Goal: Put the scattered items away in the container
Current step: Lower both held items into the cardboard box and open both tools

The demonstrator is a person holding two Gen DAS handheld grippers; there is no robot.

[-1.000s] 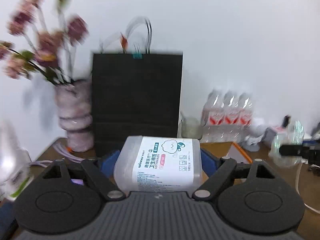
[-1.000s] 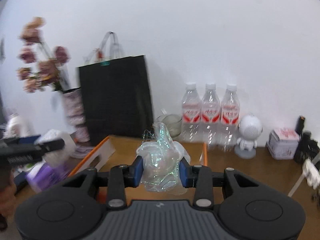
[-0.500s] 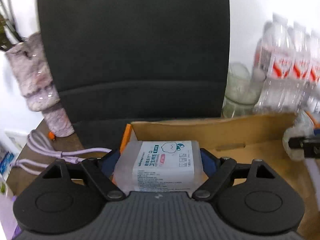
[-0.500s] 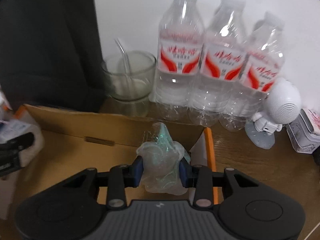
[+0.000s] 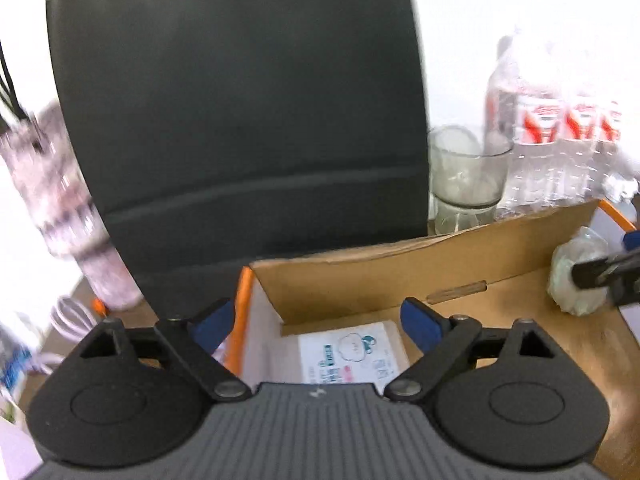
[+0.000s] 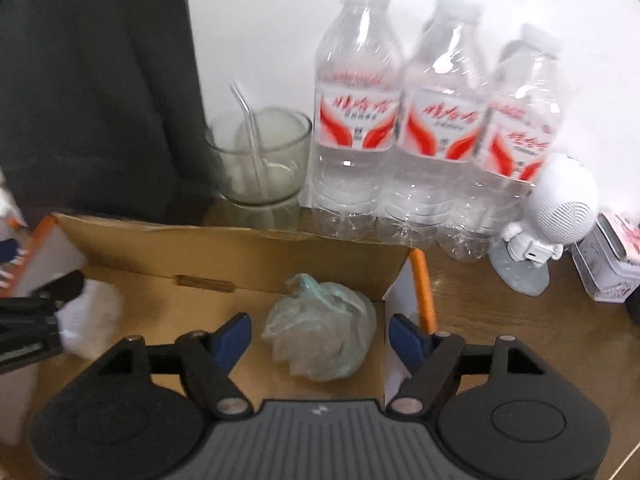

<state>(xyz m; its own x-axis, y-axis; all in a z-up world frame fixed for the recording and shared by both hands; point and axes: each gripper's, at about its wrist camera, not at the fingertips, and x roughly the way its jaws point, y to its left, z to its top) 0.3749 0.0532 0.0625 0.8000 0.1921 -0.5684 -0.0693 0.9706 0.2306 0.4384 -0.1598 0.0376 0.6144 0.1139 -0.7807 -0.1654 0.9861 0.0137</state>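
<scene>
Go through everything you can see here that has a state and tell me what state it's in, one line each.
Left gripper: jaws opening, nothing between the pads.
Right gripper: jaws opening, pads clear of the bundle.
Cotton bud box: lying in the cardboard box, label up.
Crumpled plastic bundle: resting in the box's right corner.
Cardboard box: open-topped.
Glass: upright, straw inside.
Three water bottles: upright, capped.

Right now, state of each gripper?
Left gripper: opening, holding nothing; cotton bud box lies in the cardboard box.
Right gripper: opening, plastic bundle released.
</scene>
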